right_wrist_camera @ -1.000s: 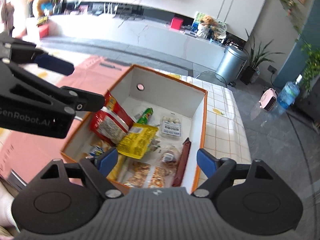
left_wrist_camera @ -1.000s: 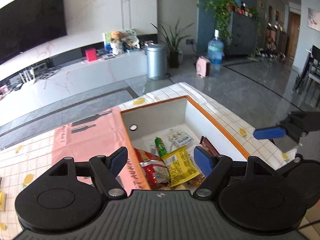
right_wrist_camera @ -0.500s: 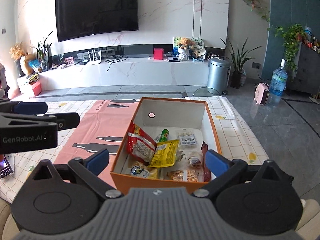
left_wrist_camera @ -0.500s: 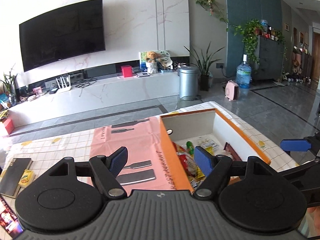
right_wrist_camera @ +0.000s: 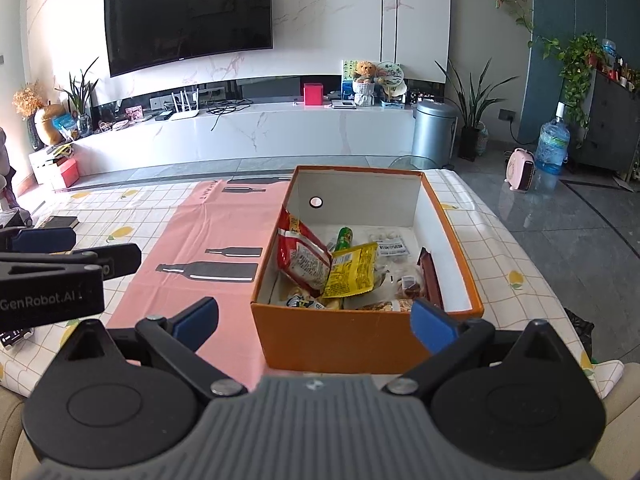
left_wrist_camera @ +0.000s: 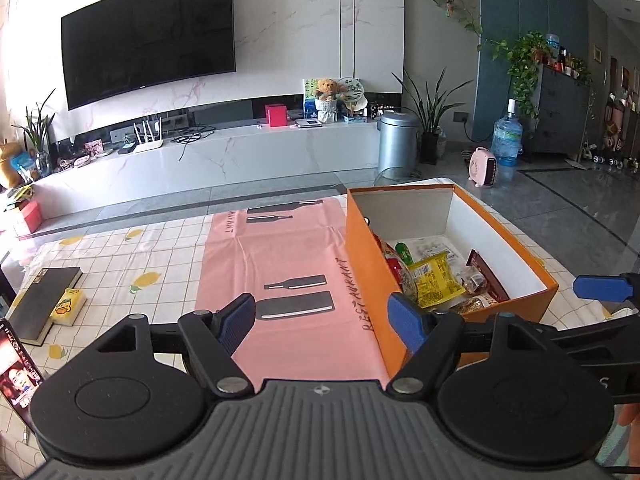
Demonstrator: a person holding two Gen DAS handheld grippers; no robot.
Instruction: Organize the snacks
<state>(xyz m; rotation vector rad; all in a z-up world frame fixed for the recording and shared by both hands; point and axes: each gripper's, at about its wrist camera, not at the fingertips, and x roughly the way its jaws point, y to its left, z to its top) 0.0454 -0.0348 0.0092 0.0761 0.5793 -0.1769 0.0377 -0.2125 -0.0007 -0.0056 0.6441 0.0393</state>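
A desk [right_wrist_camera: 496, 240] under a white checked cloth with lemon prints is sitting in a living room, with a wall-mounted TV [right_wrist_camera: 188, 12], a marble media shelf [right_wrist_camera: 256, 128] and a grey tiled floor [right_wrist_camera: 580, 232] lying beyond the fingers. A pink mat [left_wrist_camera: 280, 264] printed with black bottles and "RESTAURANT" is lying between the left gripper's [left_wrist_camera: 324, 320] fingers, which are standing wide apart and holding nothing. The right gripper's [right_wrist_camera: 316, 324] fingers are also spreading wide and empty, framing the near wall of an orange cardboard box [right_wrist_camera: 340, 340] with a white interior. Inside, ahead of those fingers, a red snack bag [right_wrist_camera: 300, 256] is leaning on the left wall, a yellow packet [right_wrist_camera: 352, 270] is lying just beside it, and a green tube [right_wrist_camera: 344, 238], a clear labelled packet [right_wrist_camera: 394, 246] and a brown bar [right_wrist_camera: 430, 276] are resting around them. "GenRobot.AI" is showing on the left gripper's body. Left of the left fingers, a dark book [left_wrist_camera: 44, 300] and a yellow carton [left_wrist_camera: 68, 306] are lying together.
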